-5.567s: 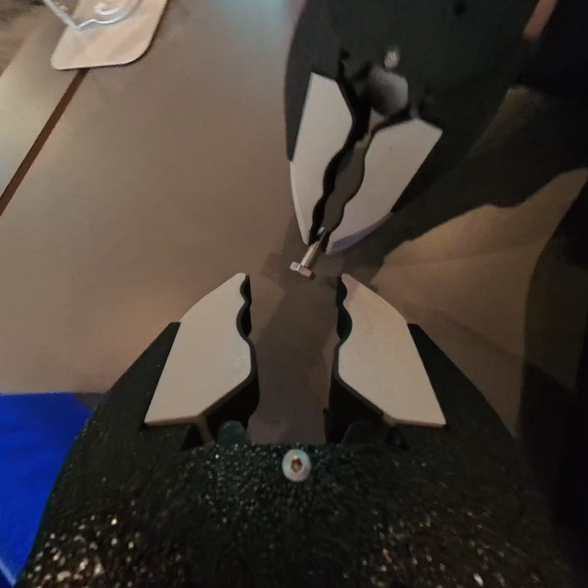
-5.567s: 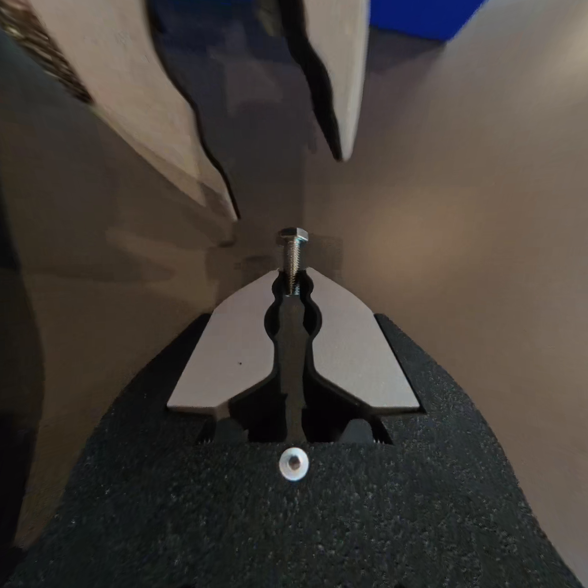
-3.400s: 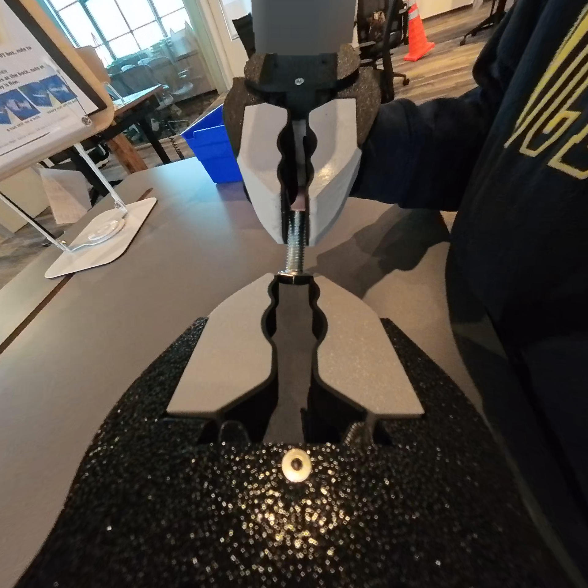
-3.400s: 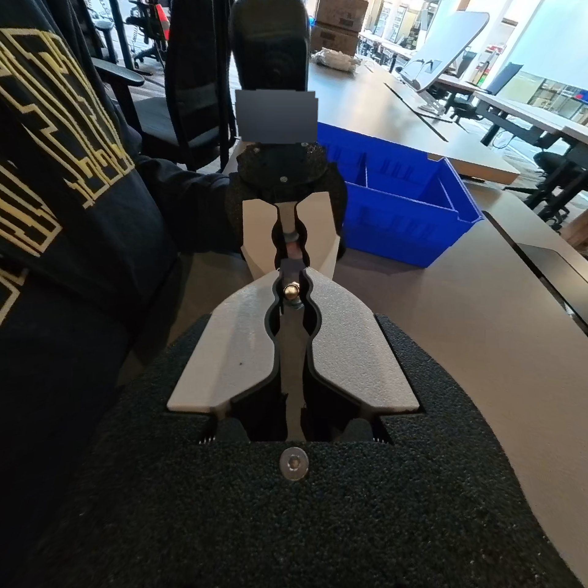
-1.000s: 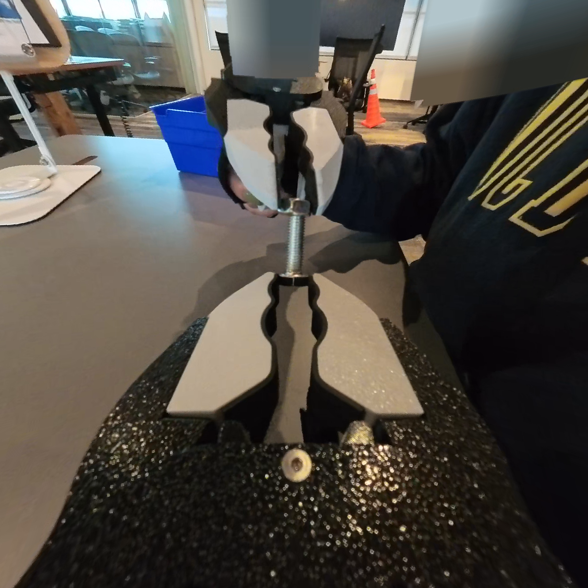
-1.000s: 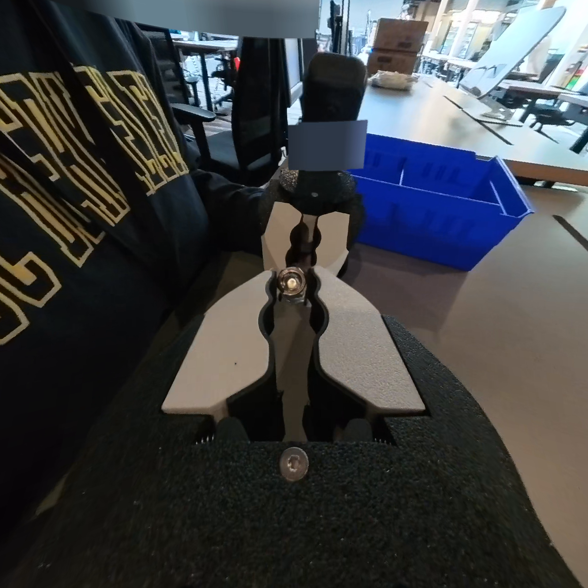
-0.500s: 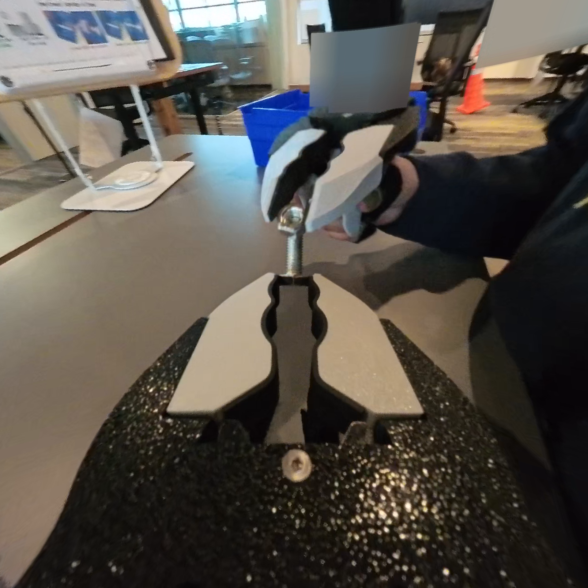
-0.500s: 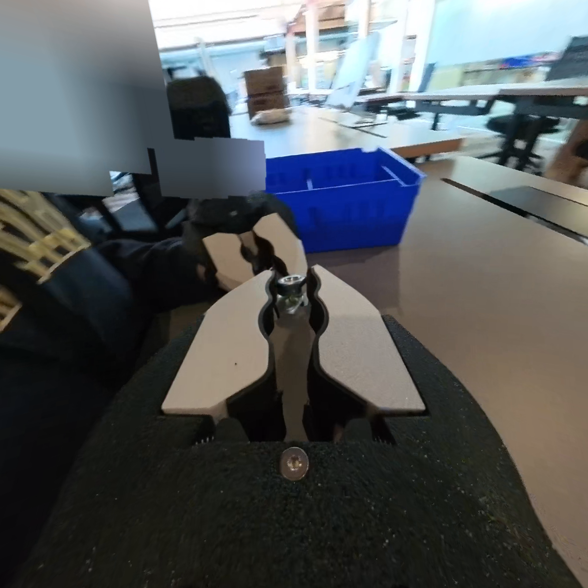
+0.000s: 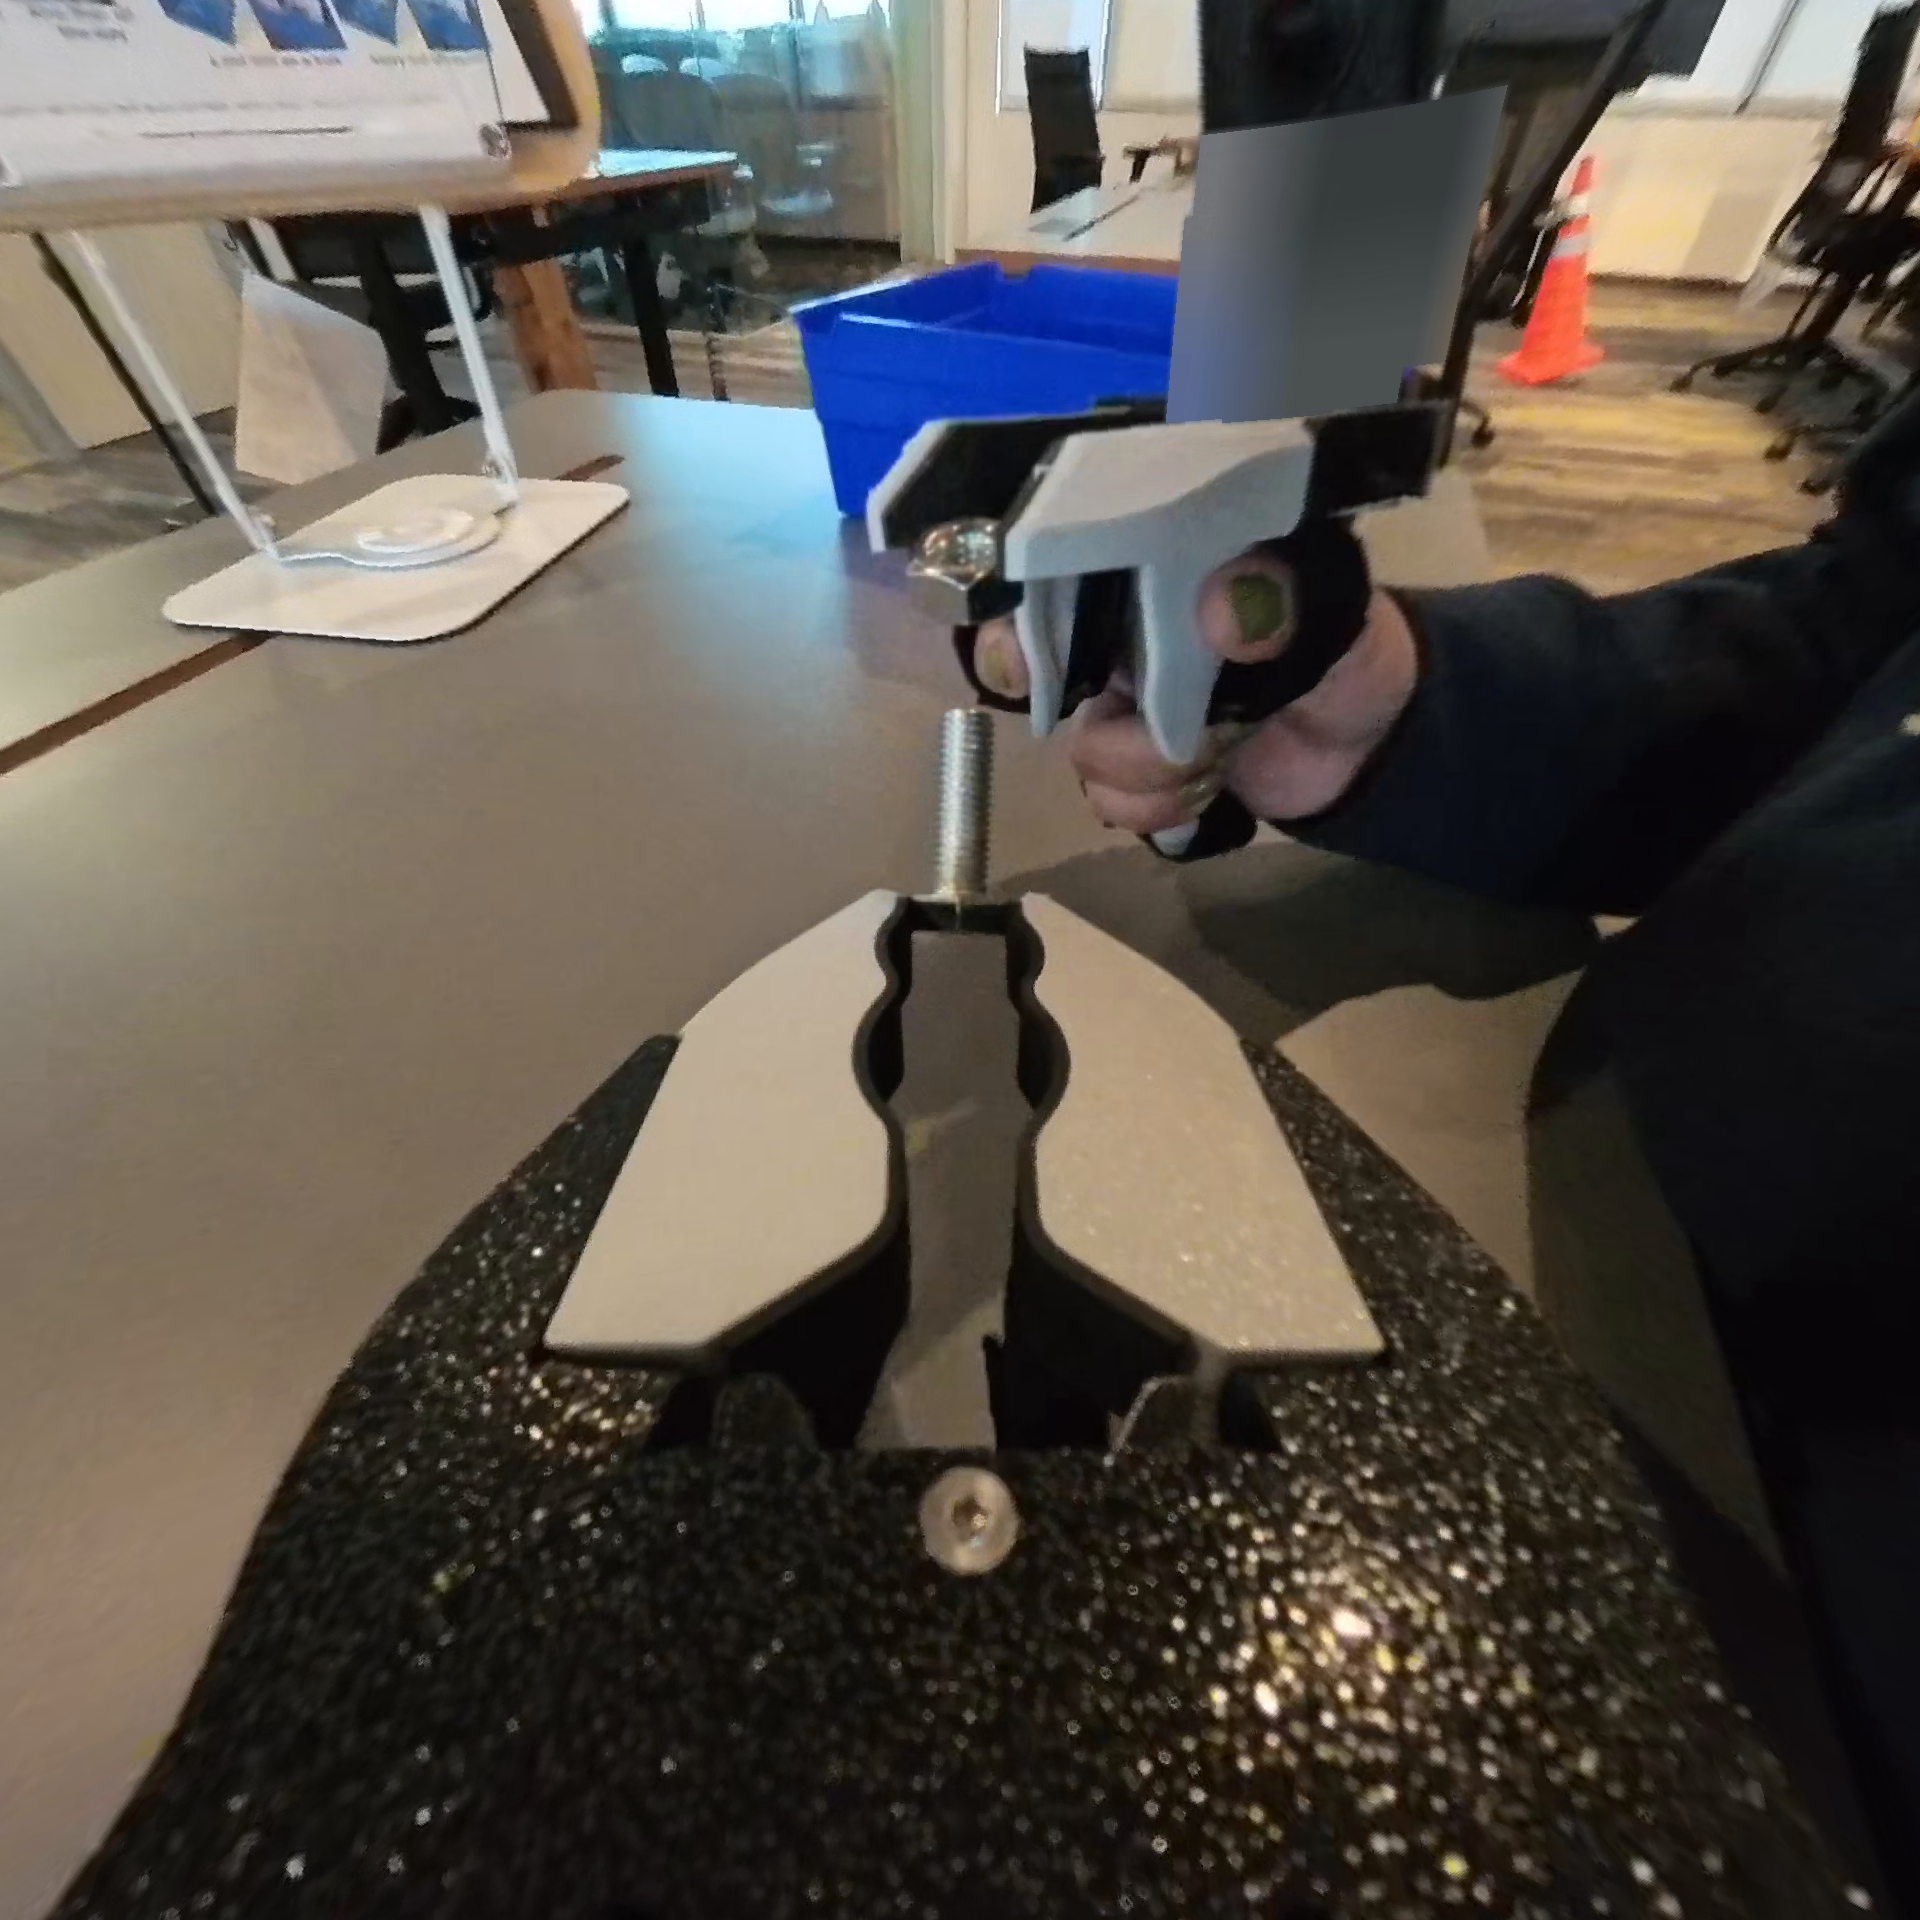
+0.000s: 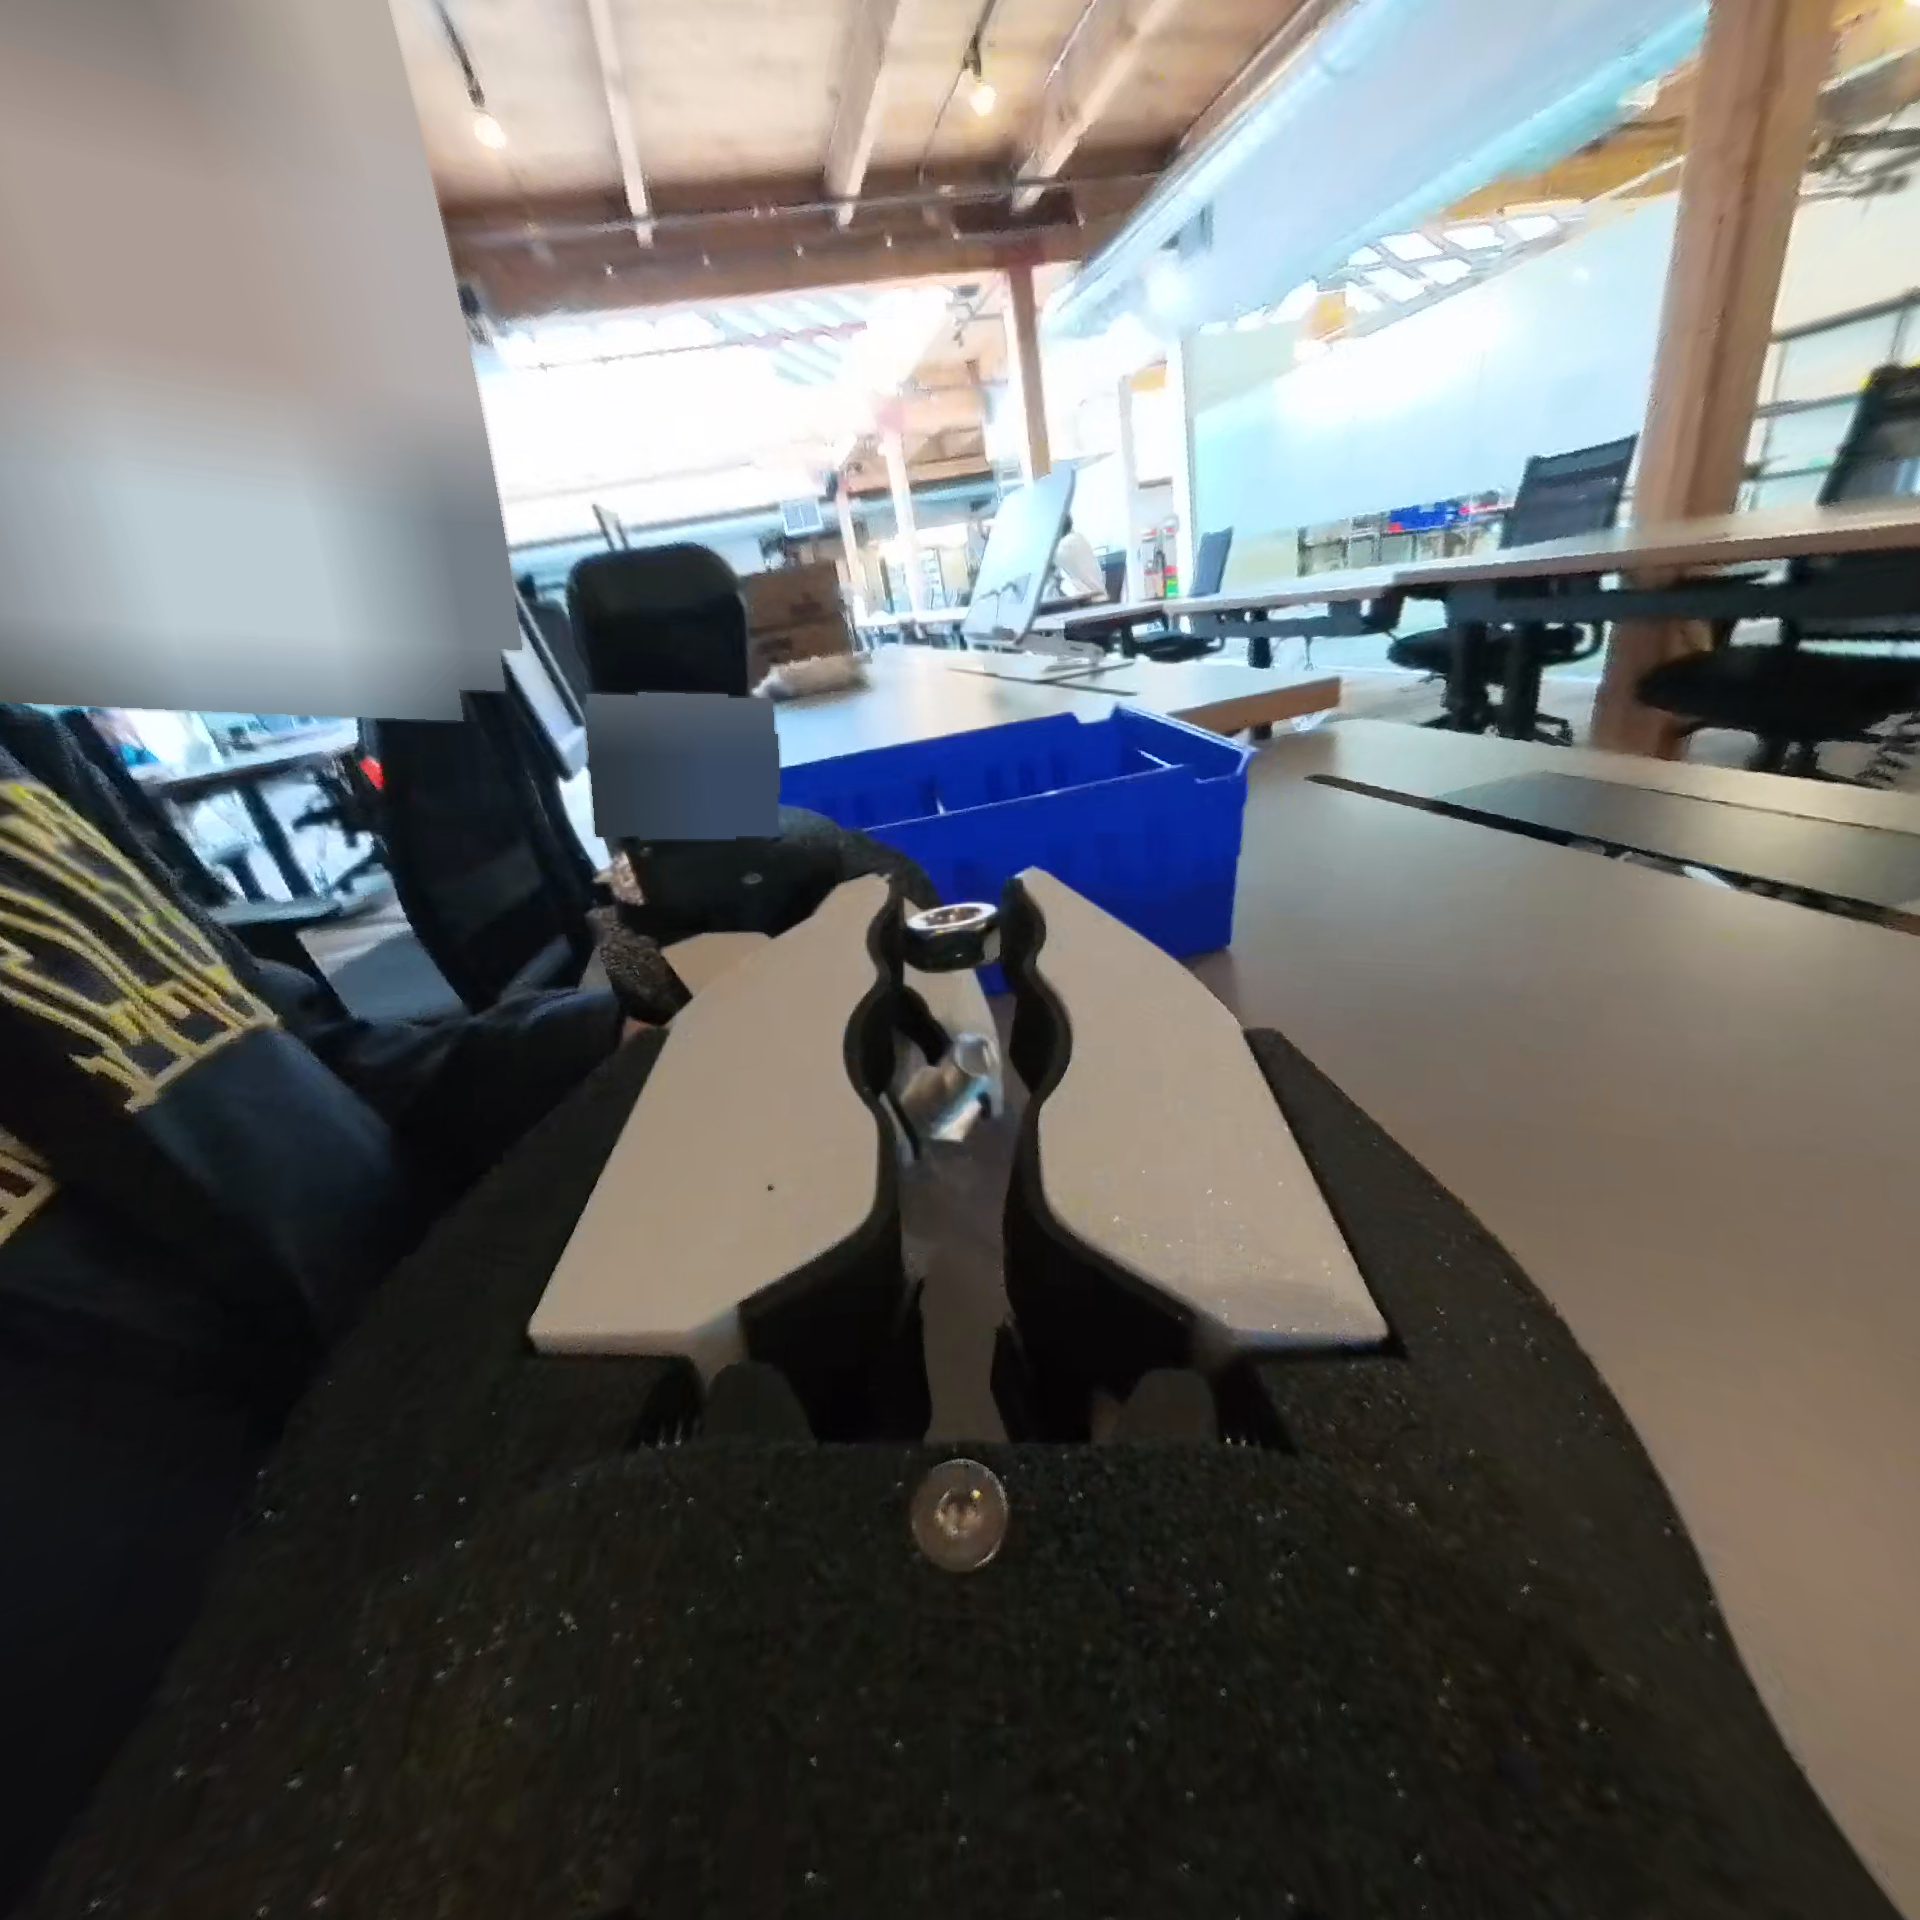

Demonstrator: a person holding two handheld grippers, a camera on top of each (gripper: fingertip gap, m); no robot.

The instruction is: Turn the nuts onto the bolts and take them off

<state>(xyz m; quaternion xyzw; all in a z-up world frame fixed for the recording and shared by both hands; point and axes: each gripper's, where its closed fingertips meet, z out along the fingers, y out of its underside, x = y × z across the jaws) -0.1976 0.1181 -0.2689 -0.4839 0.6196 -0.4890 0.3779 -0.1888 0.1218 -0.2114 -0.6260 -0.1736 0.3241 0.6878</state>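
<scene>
Nearest to us in the left wrist view, our left tool [image 9: 961, 914] pinches the head end of a bolt [image 9: 964, 805] between its grey fingertips [image 9: 831, 940]; the threaded shank stands straight up out of the tips, its top end bare. Just above that end, and clear of it, our right tool [image 9: 951, 561] lies level and side-on, its two fingers pressed onto a shiny hex nut [image 9: 954, 556]. A small gap separates nut and bolt, so the nut is off the thread. A hand [image 9: 1247, 717] in a dark fingerless glove grips the right tool's grey handle, with a navy sleeve [image 9: 1621, 748] running off to the right.

In the right wrist view the same nut [image 10: 951, 932] sits clamped at the tips of the right tool [image 10: 951, 935], and lower down, seen through the slot between its fingers, the bolt [image 10: 961, 1075] shows in the left tool's hold.

Under both tools spreads the grey tabletop [image 9: 416, 883]. Farther back on it stands a blue plastic bin [image 9: 987, 374] with inner dividers, and to the left a white flat base [image 9: 405, 561] carries a clear stand holding a tilted sign board [image 9: 260, 94]. Beyond the tabletop we see an orange traffic cone [image 9: 1558, 301] on the floor, and office chairs and desks.
</scene>
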